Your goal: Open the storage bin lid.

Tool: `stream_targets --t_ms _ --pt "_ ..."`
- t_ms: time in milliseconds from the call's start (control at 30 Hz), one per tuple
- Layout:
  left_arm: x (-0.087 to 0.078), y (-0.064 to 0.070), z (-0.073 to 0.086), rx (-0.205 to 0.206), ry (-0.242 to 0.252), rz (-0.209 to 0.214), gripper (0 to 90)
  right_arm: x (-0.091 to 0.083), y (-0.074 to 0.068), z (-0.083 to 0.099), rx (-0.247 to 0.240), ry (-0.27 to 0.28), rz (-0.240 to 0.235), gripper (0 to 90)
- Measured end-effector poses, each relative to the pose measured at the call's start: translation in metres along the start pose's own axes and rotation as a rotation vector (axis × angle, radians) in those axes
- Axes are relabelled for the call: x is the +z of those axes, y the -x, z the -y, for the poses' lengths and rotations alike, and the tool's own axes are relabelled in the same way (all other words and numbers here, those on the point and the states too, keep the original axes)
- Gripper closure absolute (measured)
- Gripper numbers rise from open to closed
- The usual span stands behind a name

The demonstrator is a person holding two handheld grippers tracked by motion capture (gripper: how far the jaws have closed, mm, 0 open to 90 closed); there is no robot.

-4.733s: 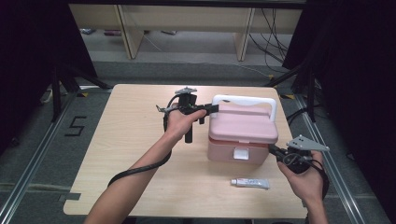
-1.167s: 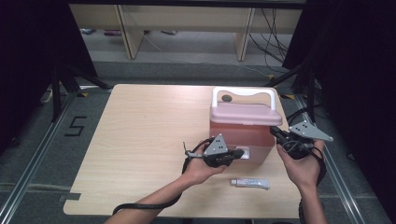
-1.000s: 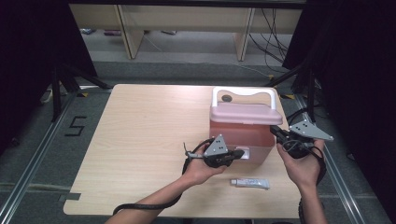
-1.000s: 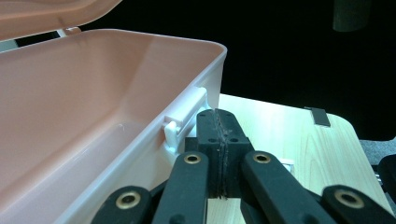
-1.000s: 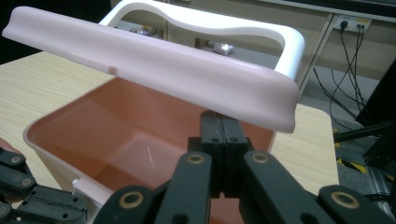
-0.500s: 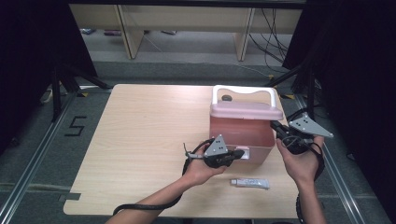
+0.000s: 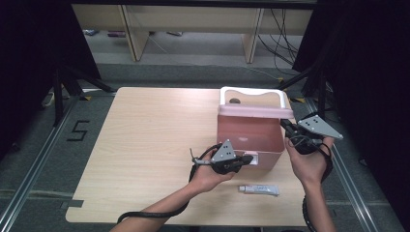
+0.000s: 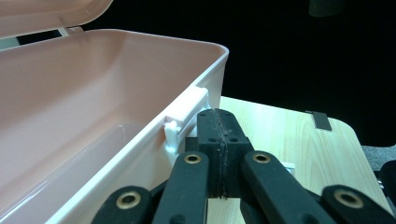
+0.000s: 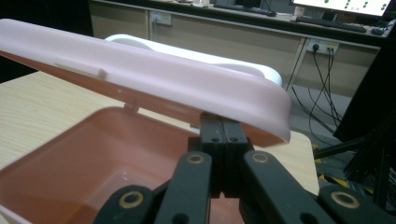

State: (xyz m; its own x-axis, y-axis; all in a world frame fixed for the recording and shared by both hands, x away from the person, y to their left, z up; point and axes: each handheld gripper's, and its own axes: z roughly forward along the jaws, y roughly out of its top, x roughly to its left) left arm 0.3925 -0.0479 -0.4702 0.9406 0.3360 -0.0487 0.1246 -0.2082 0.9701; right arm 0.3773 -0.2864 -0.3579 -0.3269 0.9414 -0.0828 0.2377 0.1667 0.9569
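Note:
A pink plastic box (image 7: 249, 140) stands on the right half of the table with its lid (image 7: 254, 110) lifted, the white handle (image 7: 251, 93) on top. My left gripper (image 7: 245, 159) is shut and rests against the box's front wall, its tips (image 8: 218, 125) just beside the white latch (image 8: 186, 112). My right gripper (image 7: 288, 128) is shut with nothing held, its tips (image 9: 222, 126) pressed up under the right edge of the raised lid (image 9: 154, 77). The box's inside (image 9: 88, 154) looks empty.
A small white tube (image 7: 259, 189) lies on the wooden table (image 7: 145, 145) in front of the box, between my two forearms. The table's right edge runs close behind my right hand. Shelving and cables stand on the floor beyond the far edge.
The lid has risen from shut to propped open, with my right gripper moving up under its edge. My left gripper, earlier at the box's left side, stays at the front latch.

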Motion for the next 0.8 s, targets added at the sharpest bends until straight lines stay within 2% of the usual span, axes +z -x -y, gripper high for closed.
stream_targets --t_ms 233,267,300,400,433,467,567,600,700,800 --pt "0.000 0.000 0.000 -0.001 0.001 -0.001 89.4 0.003 0.001 -0.004 -0.008 0.027 0.022 90.0" --pt "0.000 0.000 0.000 0.000 0.001 -0.001 89.3 0.004 0.000 -0.004 0.015 0.021 0.014 90.0" --pt "0.000 0.000 0.000 -0.001 0.002 -0.002 89.4 0.005 0.000 -0.005 0.015 0.029 0.015 90.0" --pt "0.000 0.000 0.000 -0.001 0.002 -0.002 89.3 0.006 0.002 -0.007 0.000 0.025 0.024 90.0" --pt "0.000 0.000 0.000 -0.001 0.002 -0.001 89.3 0.007 0.000 -0.008 0.025 0.025 0.028 90.0" --pt "0.000 0.000 0.000 -0.001 0.002 -0.001 89.4 0.009 0.003 -0.009 -0.005 0.035 0.025 90.0" --pt "0.000 0.000 0.000 -0.003 0.004 -0.001 89.4 0.010 0.002 -0.011 0.020 0.031 0.028 90.0" --pt "0.000 0.000 0.000 -0.001 0.003 -0.002 89.4 0.011 0.003 -0.012 0.006 0.039 0.027 90.0" --pt "0.000 0.000 0.000 -0.002 0.002 -0.001 89.3 0.013 0.003 -0.015 0.015 0.033 0.031 90.0" --pt "0.000 0.000 0.000 -0.006 0.003 -0.002 89.3 0.016 0.005 -0.018 -0.010 0.052 0.041 90.0"
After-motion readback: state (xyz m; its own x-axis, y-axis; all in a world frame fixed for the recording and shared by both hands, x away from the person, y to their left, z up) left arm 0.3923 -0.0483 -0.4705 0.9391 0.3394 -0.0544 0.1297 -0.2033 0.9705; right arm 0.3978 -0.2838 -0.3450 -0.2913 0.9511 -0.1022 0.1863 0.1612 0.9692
